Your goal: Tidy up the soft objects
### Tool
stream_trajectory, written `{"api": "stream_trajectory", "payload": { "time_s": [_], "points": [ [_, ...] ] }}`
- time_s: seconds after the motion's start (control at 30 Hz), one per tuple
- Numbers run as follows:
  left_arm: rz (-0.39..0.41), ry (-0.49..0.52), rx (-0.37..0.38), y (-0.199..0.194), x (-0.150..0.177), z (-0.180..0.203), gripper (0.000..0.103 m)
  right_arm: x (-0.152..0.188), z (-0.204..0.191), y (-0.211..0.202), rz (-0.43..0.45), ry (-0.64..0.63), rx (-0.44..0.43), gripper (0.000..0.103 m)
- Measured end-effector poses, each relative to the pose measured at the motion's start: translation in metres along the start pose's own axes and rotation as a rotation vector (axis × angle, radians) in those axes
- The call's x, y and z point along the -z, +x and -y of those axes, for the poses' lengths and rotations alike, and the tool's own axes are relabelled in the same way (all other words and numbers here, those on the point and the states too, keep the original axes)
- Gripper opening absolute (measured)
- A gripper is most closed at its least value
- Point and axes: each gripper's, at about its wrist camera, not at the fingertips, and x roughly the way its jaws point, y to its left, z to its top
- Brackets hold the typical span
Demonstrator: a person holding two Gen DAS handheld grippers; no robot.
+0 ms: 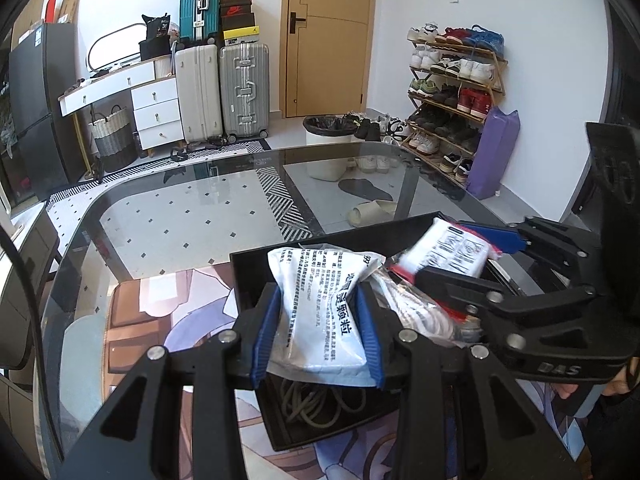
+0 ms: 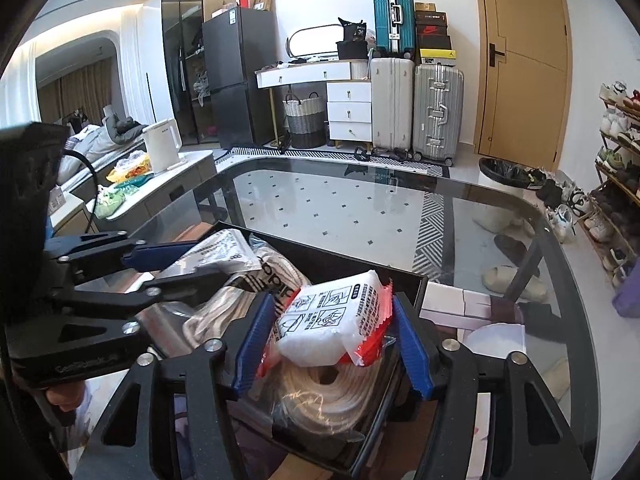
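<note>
My left gripper (image 1: 319, 296) is shut on a white pouch with black print (image 1: 308, 264); its blue pads pinch the pouch's middle above the near end of a black open box (image 1: 248, 276). In the right wrist view my right gripper (image 2: 333, 302) stands open around a white and red packet (image 2: 332, 320). The packet rests on a bagged coil of cream rope (image 2: 320, 396) inside the box (image 2: 328, 258), with small gaps to both pads. A grey cable coil (image 1: 316, 404) lies in the box under the pouch. The left gripper (image 2: 212, 260) also shows at the left of the right wrist view.
The box sits on a glass table (image 1: 180, 220) over a printed mat (image 1: 160, 320). A white carton (image 2: 460, 304) lies right of the box. A counter with a kettle (image 2: 162, 144) stands to the left; a bin (image 1: 326, 128) and shoe rack (image 1: 452, 92) stand beyond the table.
</note>
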Motion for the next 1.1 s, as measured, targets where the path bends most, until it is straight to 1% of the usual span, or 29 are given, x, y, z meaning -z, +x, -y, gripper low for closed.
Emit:
{"api": "stream_trajectory", "payload": {
  "time_s": [0.07, 0.13, 0.27, 0.33, 0.43, 0.5, 0.57, 0.6, 0.67, 0.73, 0.9, 1.1],
  "points": [
    [0.002, -0.002, -0.005, 0.001, -0.001, -0.001, 0.039, 0.002, 0.0, -0.005, 0.003, -0.006, 0.002, 0.071],
    [0.003, -0.004, -0.003, 0.002, -0.002, -0.001, 0.039, 0.003, 0.0, -0.009, 0.005, -0.01, -0.001, 0.079],
    [0.0, -0.011, -0.003, 0.001, -0.002, -0.002, 0.041, 0.008, 0.002, -0.016, -0.005, -0.009, 0.007, 0.08],
    [0.0, -0.006, -0.006, -0.001, -0.001, -0.002, 0.044, 0.01, 0.003, -0.02, -0.005, 0.004, 0.005, 0.086],
    [0.01, 0.003, -0.021, -0.005, 0.0, -0.002, 0.057, 0.011, 0.0, -0.028, 0.012, 0.015, 0.003, 0.093],
    [0.015, -0.001, -0.014, -0.009, 0.001, -0.002, 0.065, 0.012, -0.001, -0.034, 0.024, 0.018, 0.004, 0.095],
    [0.024, -0.005, -0.025, -0.014, 0.002, -0.003, 0.081, 0.014, -0.002, -0.041, 0.036, 0.018, 0.009, 0.097],
    [0.03, -0.007, -0.029, -0.017, 0.003, -0.003, 0.084, 0.016, -0.002, -0.044, 0.041, 0.018, 0.01, 0.098],
    [0.039, -0.013, -0.025, -0.023, 0.005, -0.005, 0.095, 0.02, -0.002, -0.05, 0.049, 0.023, 0.01, 0.099],
    [0.054, -0.019, -0.021, -0.03, 0.009, -0.006, 0.103, 0.026, -0.002, -0.056, 0.057, 0.029, 0.005, 0.102],
    [0.103, -0.014, -0.035, -0.048, 0.021, -0.006, 0.103, 0.036, -0.006, -0.071, 0.094, 0.036, -0.003, 0.102],
    [0.134, -0.03, -0.052, -0.061, 0.036, -0.011, 0.103, 0.049, -0.013, -0.087, 0.14, 0.059, -0.017, 0.102]
  ]
}}
